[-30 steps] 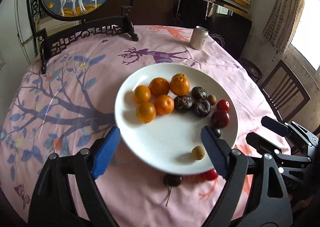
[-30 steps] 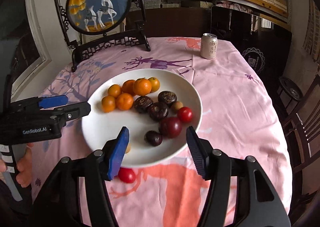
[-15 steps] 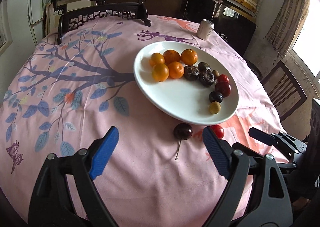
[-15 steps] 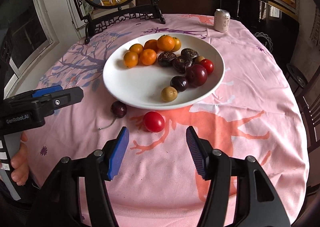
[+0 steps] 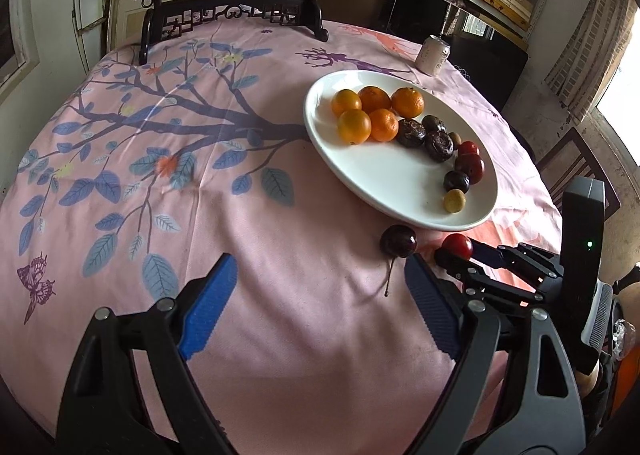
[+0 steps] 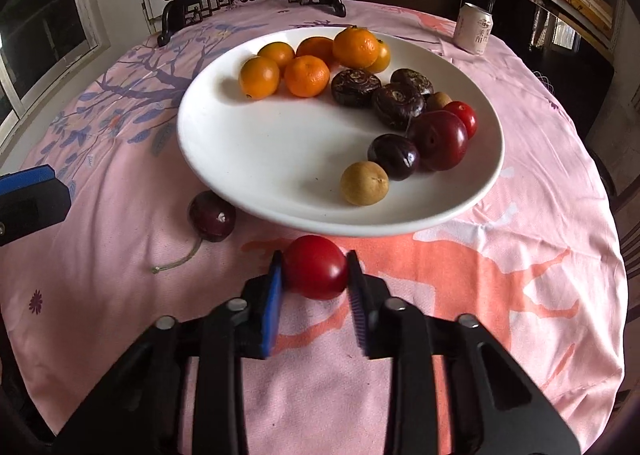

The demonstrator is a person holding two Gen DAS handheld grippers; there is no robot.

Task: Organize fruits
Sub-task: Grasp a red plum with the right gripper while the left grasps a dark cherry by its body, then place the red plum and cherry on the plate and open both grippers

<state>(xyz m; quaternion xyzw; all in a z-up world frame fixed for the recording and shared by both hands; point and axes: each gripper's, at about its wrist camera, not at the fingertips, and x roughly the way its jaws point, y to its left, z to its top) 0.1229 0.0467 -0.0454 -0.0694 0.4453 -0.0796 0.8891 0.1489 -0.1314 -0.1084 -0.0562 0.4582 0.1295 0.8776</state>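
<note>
Blue-padded jaws up front: the right gripper [image 6: 315, 275] has just been closing and is now pinching the red cherry tomato [image 6: 316, 271], one pad on each side of it, right down on the pink tablecloth [image 6: 500, 295] covering the surface. The tomato sits just off the near rim of the white plate [image 6: 280, 159]. The left gripper [image 5: 318, 289] hangs over the cloth with its jaws spread wide and nothing in them, and the dark cherry [image 5: 398, 241] with its stem lies a bit ahead of its right finger, beside the plate's edge and near the tomato.

On the plate itself, nearest first: a tan longan-looking fruit [image 6: 364, 183], a dark plum [image 6: 394, 157] touching a bigger red plum [image 6: 438, 139], another cherry tomato [image 6: 462, 117] behind that, then three wrinkly dark passion fruits [image 6: 356, 87], and a bunch of small oranges [image 6: 307, 75] clustered at the far left side.

Further back there's a drink can [image 6: 474, 33] standing on the cloth, and a round deer picture on a carved dark stand [image 5: 236, 11] at the far edge.
</note>
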